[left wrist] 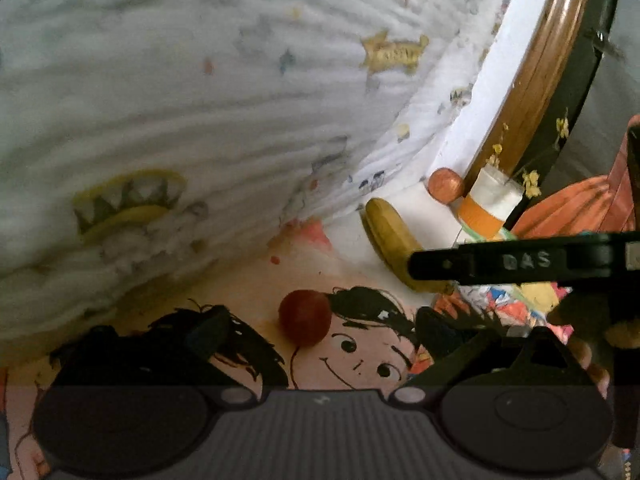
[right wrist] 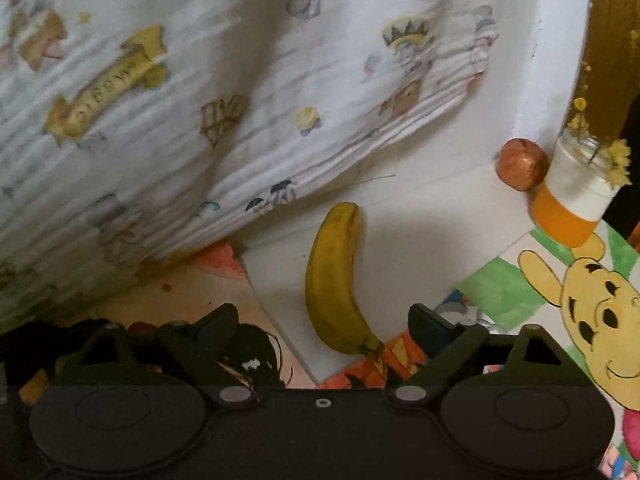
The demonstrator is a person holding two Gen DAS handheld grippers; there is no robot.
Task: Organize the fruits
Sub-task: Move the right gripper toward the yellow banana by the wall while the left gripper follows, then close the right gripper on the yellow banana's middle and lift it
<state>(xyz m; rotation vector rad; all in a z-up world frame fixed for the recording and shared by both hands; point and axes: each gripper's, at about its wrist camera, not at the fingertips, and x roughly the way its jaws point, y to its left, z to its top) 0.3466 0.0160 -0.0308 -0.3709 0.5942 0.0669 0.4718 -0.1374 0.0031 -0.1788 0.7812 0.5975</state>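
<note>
Approach step: right gripper (right wrist: 322, 320), jaws wide & empty, framed banana (right wrist: 334, 280); left gripper (left wrist: 320, 328), likewise open/empty, faced red fruit (left wrist: 305, 322) near banana. Next: close in, straddle.

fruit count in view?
3. Banana on the white surface between the right gripper's open fingers; reddish apple beside the flower jar; small red fruit ahead of the left gripper. Blanket may hide more.

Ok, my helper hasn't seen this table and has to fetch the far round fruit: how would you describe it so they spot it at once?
Start from the patterned white blanket and follow the white surface to its back corner. There, beside the orange-and-white jar of yellow flowers, sits a reddish-brown apple. Unlike the long yellow banana, it is round and dull red.
</note>
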